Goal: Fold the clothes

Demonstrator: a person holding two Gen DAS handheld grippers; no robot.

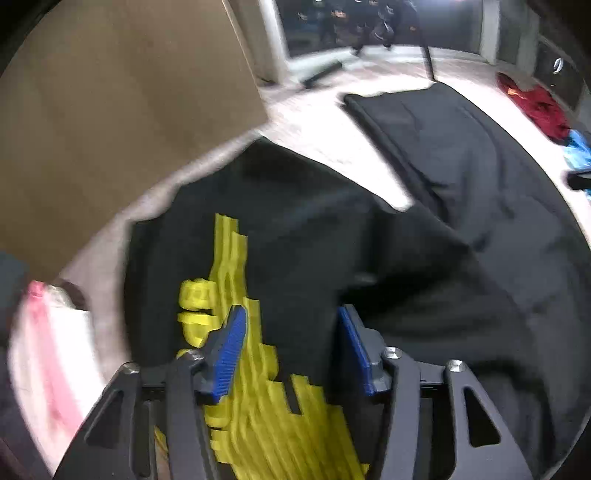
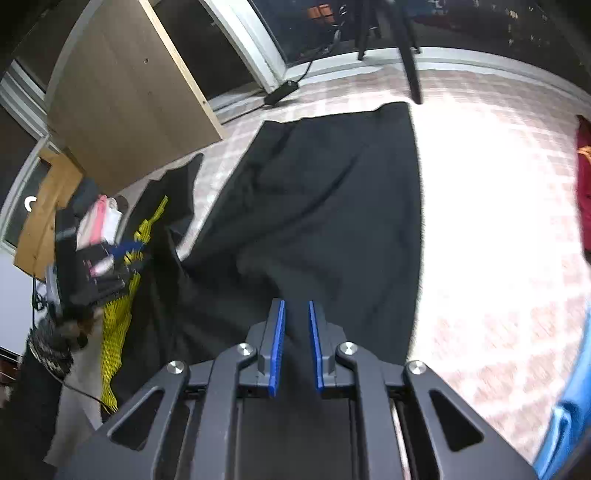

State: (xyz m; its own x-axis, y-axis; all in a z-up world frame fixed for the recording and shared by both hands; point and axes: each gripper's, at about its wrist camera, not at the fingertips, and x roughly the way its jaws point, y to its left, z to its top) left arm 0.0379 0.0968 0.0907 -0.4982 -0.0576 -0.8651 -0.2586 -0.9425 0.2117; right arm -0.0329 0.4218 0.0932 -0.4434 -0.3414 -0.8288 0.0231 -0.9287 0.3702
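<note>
A brown board (image 2: 122, 96) leans beside a dark window (image 1: 332, 26), above a black adapter (image 2: 282, 91).

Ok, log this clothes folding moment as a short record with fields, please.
garment: black T-shirt with yellow print, partly spread on the floor
left gripper: open over the print
right gripper: fingers close together, fabric between them, grip unclear
floor: pale checked mat
nearby: red garment, wooden board
</note>
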